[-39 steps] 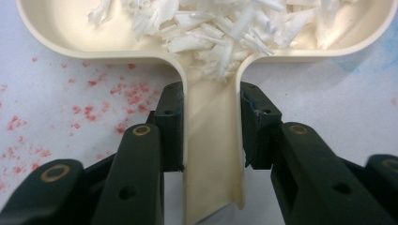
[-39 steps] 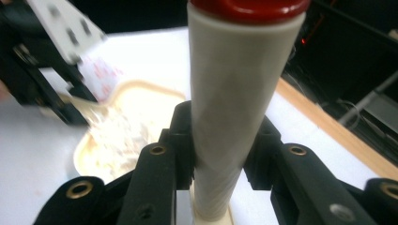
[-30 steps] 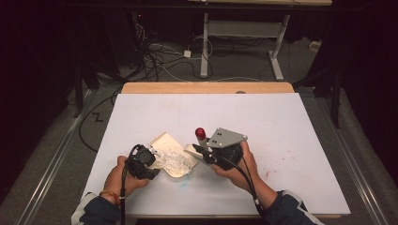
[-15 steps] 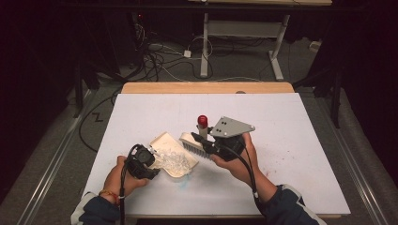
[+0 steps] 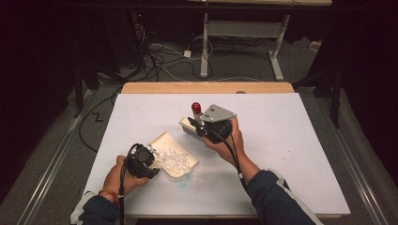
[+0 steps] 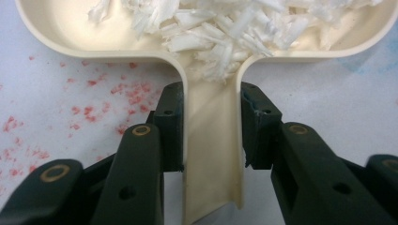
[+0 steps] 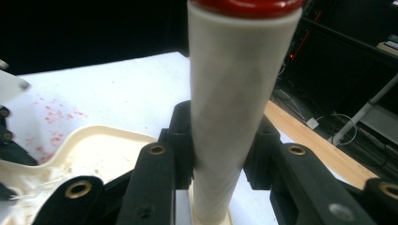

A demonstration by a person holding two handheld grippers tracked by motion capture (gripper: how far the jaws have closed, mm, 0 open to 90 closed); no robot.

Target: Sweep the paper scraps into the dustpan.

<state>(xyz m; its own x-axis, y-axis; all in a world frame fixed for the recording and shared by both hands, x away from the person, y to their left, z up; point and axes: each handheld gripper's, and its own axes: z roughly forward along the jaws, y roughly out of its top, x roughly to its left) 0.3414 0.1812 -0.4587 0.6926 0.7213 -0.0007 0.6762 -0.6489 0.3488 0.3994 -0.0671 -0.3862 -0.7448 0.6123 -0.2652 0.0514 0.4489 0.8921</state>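
A cream dustpan (image 5: 176,157) lies on the white table, tilted, with white shreds (image 6: 225,28) piled inside it. My left gripper (image 5: 141,161) is shut on the pan's flat handle (image 6: 211,140), one jaw on each side. My right gripper (image 5: 213,124) hovers just beyond the pan, shut on the white handle (image 7: 230,117) of a brush. The handle stands upright and ends in a red cap (image 5: 195,107). The brush head (image 5: 187,127) with its bristles hangs below the gripper, apart from the pan's rim (image 7: 108,136).
The white table top (image 5: 291,140) carries red specks (image 6: 70,93) beside the pan handle and a faint blue smear (image 5: 180,185) at the front. A wooden strip (image 5: 206,87) runs along the far edge. Cables and desk legs (image 5: 204,47) lie on the dark floor beyond.
My right gripper has carried the brush off the dustpan's rim toward the far side of the table. The left gripper and the pan have stayed put.
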